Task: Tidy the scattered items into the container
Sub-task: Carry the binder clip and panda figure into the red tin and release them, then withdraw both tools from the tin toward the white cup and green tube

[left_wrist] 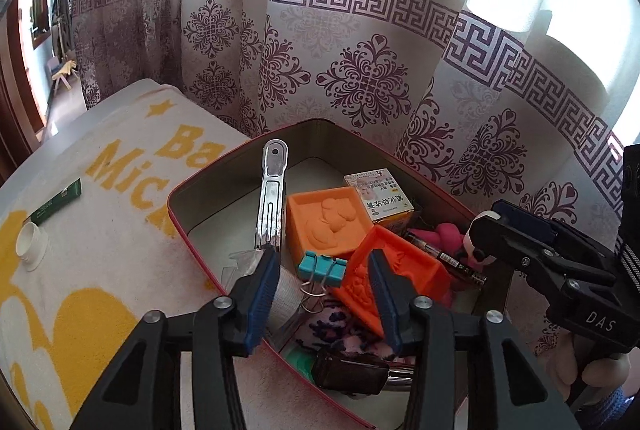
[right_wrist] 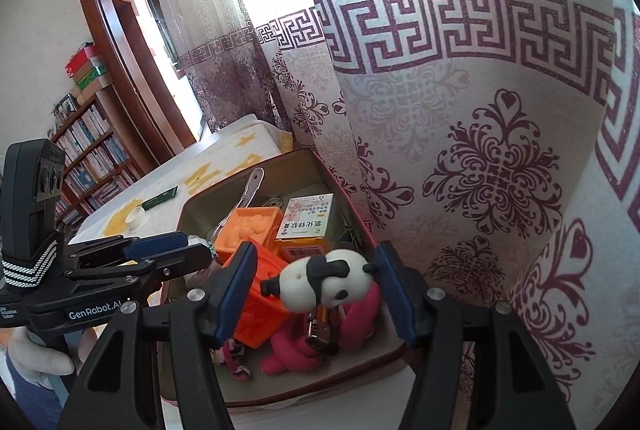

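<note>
A red-rimmed tin box [left_wrist: 176, 198] holds two orange moulds [left_wrist: 324, 226], a medicine carton [left_wrist: 378, 196], a metal tool [left_wrist: 270, 198], a teal binder clip [left_wrist: 322, 270], a pen and pink toys. My left gripper [left_wrist: 324, 298] hangs open and empty over the box's near side. My right gripper [right_wrist: 316, 290] is open over the box [right_wrist: 384, 358], with a white and black panda toy [right_wrist: 324, 280] between its fingers, touching the right finger only. A green stick [left_wrist: 56, 206] and a white cap [left_wrist: 30, 242] lie on the towel outside the box.
The box sits on a white and yellow towel [left_wrist: 80, 270] over a table. A patterned curtain [left_wrist: 360, 70] hangs close behind the box. A bookshelf [right_wrist: 92, 150] and a doorway stand at the far left in the right wrist view.
</note>
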Tool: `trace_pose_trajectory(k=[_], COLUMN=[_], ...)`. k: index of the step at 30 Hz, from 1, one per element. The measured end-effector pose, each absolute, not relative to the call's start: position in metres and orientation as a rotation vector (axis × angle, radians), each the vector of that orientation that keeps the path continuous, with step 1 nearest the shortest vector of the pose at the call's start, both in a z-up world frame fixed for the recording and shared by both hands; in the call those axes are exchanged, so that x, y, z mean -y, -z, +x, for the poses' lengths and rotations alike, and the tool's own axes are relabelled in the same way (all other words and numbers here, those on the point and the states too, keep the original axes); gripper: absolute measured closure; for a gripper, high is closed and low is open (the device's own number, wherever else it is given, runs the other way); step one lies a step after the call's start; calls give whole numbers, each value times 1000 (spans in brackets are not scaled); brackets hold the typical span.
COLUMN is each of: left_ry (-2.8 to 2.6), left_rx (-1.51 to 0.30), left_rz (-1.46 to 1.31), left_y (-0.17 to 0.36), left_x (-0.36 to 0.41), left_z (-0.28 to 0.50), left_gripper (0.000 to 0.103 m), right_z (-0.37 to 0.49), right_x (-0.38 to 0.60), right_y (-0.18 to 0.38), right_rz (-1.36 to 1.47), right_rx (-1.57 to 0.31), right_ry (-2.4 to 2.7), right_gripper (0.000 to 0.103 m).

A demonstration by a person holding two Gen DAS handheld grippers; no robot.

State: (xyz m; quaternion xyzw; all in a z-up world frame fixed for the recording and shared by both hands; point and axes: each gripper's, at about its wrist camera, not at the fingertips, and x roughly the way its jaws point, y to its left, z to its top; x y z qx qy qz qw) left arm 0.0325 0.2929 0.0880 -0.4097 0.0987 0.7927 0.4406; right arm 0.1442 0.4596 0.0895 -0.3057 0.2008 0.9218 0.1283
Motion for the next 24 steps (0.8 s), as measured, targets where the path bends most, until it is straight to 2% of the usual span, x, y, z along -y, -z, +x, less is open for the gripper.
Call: trace_pose_trajectory(k=[15,24], left_ry=[-2065,-2122], left_rx=[-163,-102], left_rz=[-1052,-1115], left_y=[-85,-78], left_x=[-251,-221], left_z=[12,-5], left_gripper=[23,22], right_z=[138,128], right_x=[-442,-418], right_y=[-94,-102], right_rz=[-889,-870], right_rx=[-563,-577], right_ry=[-2696,-2752], right_gripper=[34,27])
